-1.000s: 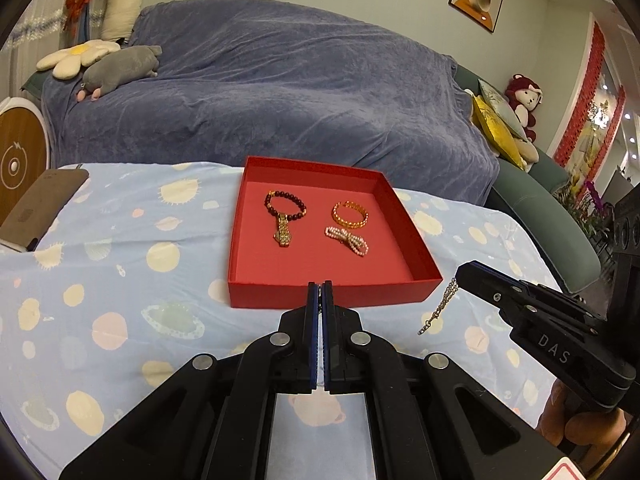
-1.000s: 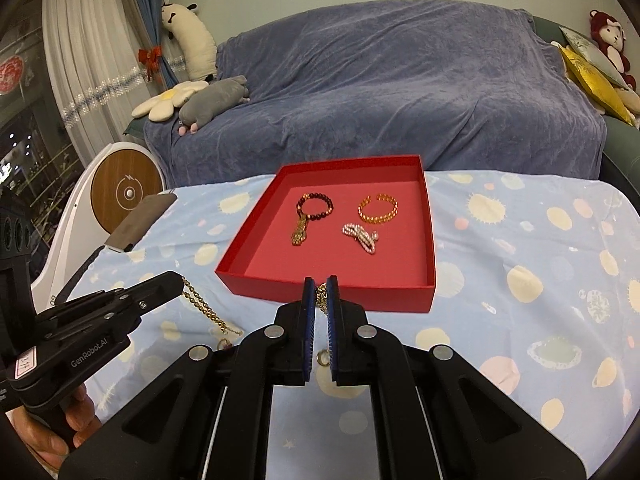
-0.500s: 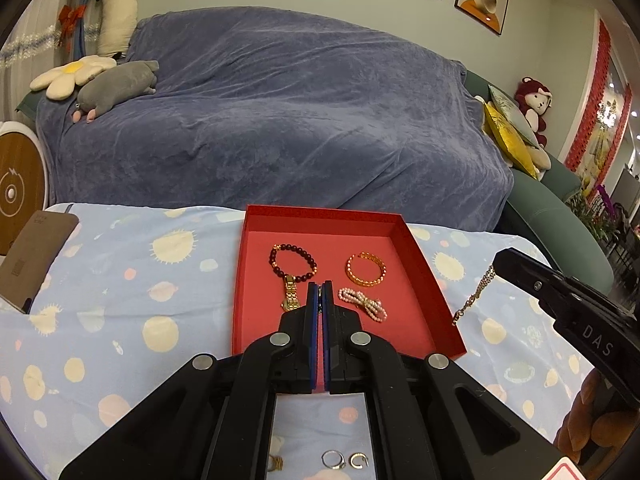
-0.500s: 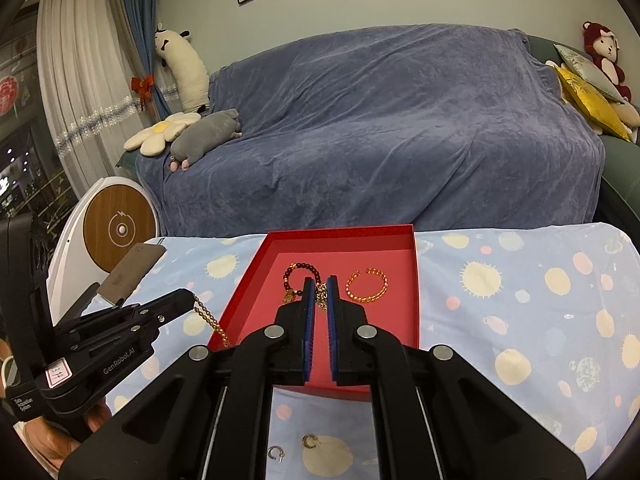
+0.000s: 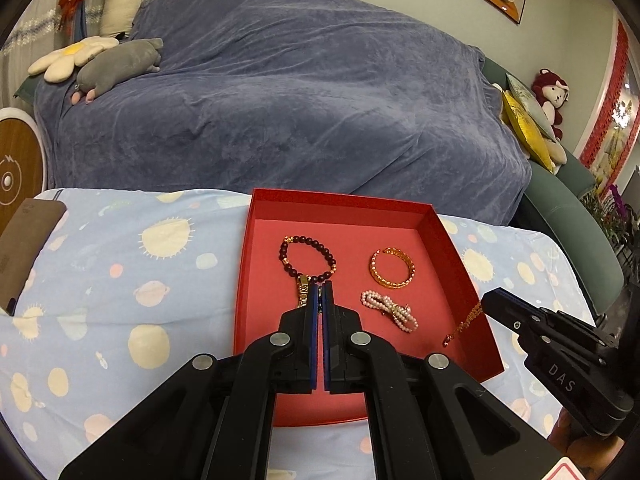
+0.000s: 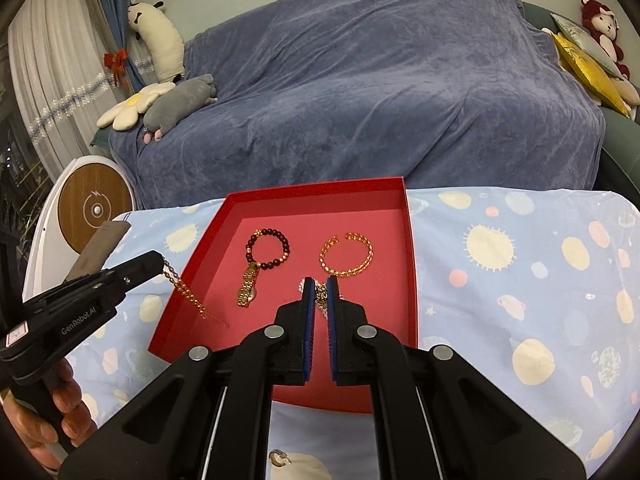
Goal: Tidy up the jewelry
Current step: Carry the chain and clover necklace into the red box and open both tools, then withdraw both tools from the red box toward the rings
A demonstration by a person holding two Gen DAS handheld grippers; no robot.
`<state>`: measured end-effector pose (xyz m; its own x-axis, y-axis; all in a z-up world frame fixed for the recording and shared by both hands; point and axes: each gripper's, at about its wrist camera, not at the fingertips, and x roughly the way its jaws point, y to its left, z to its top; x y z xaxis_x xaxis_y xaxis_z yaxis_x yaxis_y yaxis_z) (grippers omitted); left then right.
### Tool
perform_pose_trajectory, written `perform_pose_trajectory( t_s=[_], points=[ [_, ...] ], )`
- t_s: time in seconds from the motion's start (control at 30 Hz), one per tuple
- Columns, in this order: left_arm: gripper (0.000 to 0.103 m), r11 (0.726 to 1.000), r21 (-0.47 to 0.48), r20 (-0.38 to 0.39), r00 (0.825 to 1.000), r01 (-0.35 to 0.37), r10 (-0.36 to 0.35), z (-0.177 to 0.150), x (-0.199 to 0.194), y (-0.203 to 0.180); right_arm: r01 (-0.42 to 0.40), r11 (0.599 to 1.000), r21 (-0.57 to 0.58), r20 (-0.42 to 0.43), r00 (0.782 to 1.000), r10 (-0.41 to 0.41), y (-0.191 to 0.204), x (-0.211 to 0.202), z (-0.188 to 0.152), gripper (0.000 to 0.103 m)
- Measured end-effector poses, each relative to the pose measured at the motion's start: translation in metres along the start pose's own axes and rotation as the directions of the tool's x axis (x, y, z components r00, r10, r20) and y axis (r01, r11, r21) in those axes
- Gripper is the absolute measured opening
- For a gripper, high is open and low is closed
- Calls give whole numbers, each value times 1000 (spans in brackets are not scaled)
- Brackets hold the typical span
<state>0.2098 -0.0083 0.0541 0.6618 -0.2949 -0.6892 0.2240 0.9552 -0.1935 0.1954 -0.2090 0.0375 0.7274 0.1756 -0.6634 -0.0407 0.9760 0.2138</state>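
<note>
A red tray [image 5: 246,264] [image 6: 412,264] on the spotted cloth holds a dark bead bracelet with a gold tag [image 5: 306,260] [image 6: 267,250], a gold bangle [image 5: 392,268] [image 6: 347,256] and a pearl bow [image 5: 390,310]. My left gripper [image 5: 321,288] [image 6: 160,258] is shut on a gold chain [image 6: 188,294] that hangs over the tray's left edge. My right gripper [image 6: 320,284] [image 5: 486,300] is shut on a thin gold chain [image 5: 464,322] [image 6: 320,292] that hangs over the tray's right part.
A small ring [image 6: 279,458] lies on the cloth near the front. A blue-covered sofa [image 5: 300,100] stands behind the table. A brown flat object [image 5: 24,248] lies at the table's left edge. A round white and wood device [image 6: 94,210] stands at far left.
Both grippers have moved forward and down over the red tray, each still holding its chain. The tray now looks closer and the chains hang above its floor.
</note>
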Motion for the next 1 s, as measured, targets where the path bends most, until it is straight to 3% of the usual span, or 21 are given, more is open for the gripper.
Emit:
perform_pose_trajectory(
  t_s=[0.53, 0.63, 0.73, 1.0],
  points=[
    [3, 999, -27, -38, 999, -40, 39, -3, 13, 15, 17, 1000, 3, -32, 999, -17, -2, 11, -9, 8],
    [14, 998, -35, -39, 998, -43, 42, -2, 13, 16, 17, 1000, 8, -23, 1000, -17, -2, 9, -8, 12],
    [31, 998, -33, -31, 998, -54, 53, -2, 11, 16, 20, 1000, 3, -13, 1000, -20, 0, 6, -7, 22],
    [37, 998, -19, -21, 998, -67, 67, -4, 5, 19, 13, 1000, -17, -6, 1000, -13, 4, 2, -8, 22]
  ],
)
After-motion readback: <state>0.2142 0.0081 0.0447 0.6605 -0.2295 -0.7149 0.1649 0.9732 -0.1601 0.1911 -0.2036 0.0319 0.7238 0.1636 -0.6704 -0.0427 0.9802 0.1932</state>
